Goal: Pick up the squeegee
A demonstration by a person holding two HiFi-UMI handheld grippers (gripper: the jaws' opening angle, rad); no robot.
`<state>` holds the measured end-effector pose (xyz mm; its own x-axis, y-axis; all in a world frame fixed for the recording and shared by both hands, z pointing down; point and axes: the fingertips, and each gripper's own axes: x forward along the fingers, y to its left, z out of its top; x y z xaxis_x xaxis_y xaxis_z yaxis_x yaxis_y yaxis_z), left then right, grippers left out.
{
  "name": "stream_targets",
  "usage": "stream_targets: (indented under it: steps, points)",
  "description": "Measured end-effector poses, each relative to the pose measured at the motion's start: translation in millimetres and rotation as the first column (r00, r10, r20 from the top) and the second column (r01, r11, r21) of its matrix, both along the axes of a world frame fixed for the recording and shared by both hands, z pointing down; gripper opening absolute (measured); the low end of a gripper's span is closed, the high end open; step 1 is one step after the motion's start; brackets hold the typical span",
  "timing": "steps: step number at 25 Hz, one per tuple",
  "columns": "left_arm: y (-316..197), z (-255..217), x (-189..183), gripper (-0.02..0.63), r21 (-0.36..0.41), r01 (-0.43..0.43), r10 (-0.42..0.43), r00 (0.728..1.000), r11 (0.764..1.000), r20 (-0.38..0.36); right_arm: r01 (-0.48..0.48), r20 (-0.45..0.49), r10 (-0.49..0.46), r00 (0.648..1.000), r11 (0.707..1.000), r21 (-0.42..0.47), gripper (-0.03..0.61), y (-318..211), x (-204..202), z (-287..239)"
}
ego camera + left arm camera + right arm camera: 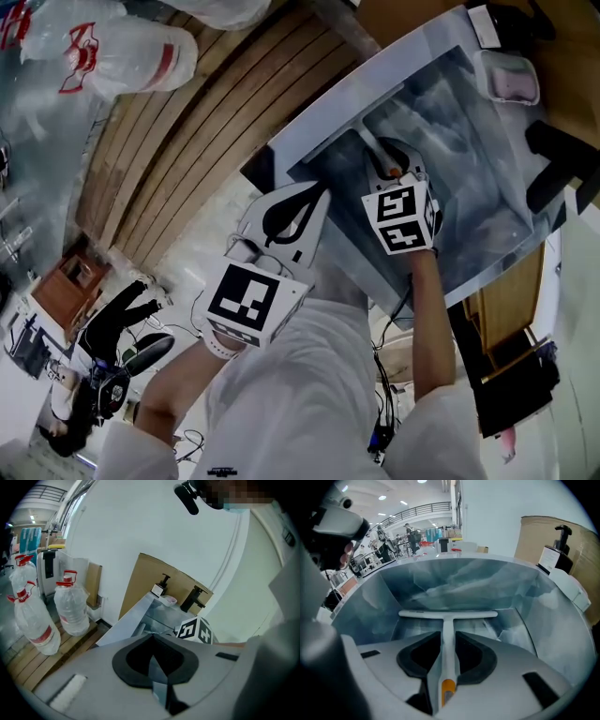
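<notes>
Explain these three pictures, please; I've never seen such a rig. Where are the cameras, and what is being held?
No robot here: a person holds a hand-held gripper in each hand. One picture comes from a camera on the person's head, looking down; the other two from cameras riding on the hand-held grippers, looking along their jaws. The right hand-held gripper is shut on the handle of a white T-shaped plastic squeegee with an orange handle end, inside a grey steel sink. The left hand-held gripper is shut on nothing, near the sink's edge.

steel sink (487,178) | water btls (72,609) on wood slats (197,122) | pump btl (562,545) at sink rim
</notes>
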<state>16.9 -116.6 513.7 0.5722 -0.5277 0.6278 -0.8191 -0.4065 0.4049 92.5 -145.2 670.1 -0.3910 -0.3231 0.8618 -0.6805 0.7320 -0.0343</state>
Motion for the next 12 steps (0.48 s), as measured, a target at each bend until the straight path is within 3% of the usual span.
stream_targets:
  steps: [6, 12]
  points:
    - [1.5, -2.0, -2.6, 0.005, 0.003, 0.012, -0.012, 1.000, 1.000, 0.003, 0.041, -0.068, -0.042, 0.997, 0.999, -0.019, 0.069, 0.4, -1.1, 10.6]
    - [5.4, -0.1, -9.7, 0.005, 0.001, 0.019, -0.019, 1.000, 1.000, 0.006, 0.029, -0.077, -0.033, 0.997, 0.998, -0.051, 0.064, -0.3, -2.0, 11.2]
